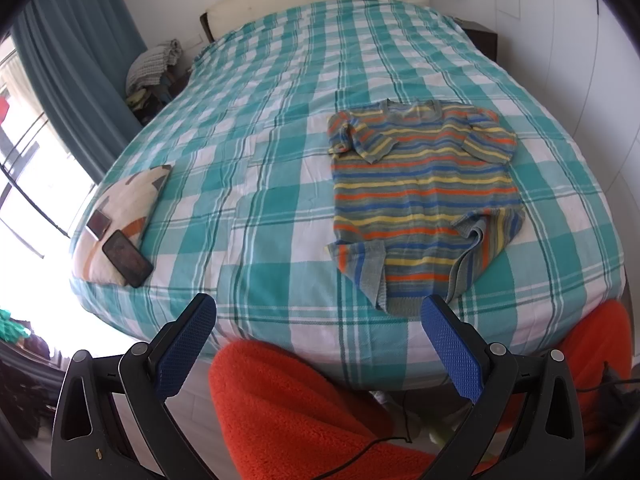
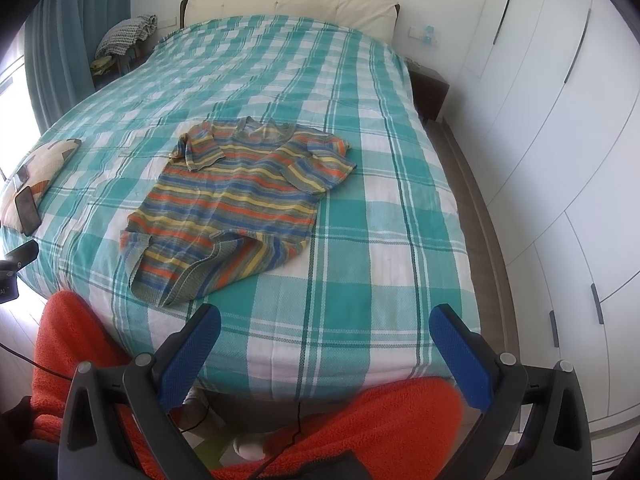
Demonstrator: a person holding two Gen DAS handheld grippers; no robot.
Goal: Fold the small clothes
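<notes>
A small knitted sweater with orange, blue, yellow and grey-green stripes [image 1: 420,200] lay spread on a bed covered by a teal-and-white checked bedspread [image 1: 280,120], its neck towards the headboard and its hem close to the foot edge of the bed, nearer the side that faced the white wardrobe doors [image 2: 560,160]. Both short sleeves were folded inward over the chest, and the bottom hem was rumpled, with one corner turned up and the other bunched into loose folds. The left gripper [image 1: 318,312], black with blue textured pads, hung in the air just off the foot edge with its jaws spread wide and nothing between them; its right-hand finger tip appeared just below the sweater's hem. The right gripper [image 2: 326,322] was likewise held clear of the bed at the foot edge, jaws wide apart and empty, with the sweater lying ahead and to its left. At the foot corner on the window side rested a cream cushion with orange and grey patches [image 1: 124,216], and two dark phones [image 1: 127,258] lay on it. Orange fleece clothing of the person [image 1: 292,412] filled the space below the grippers.
</notes>
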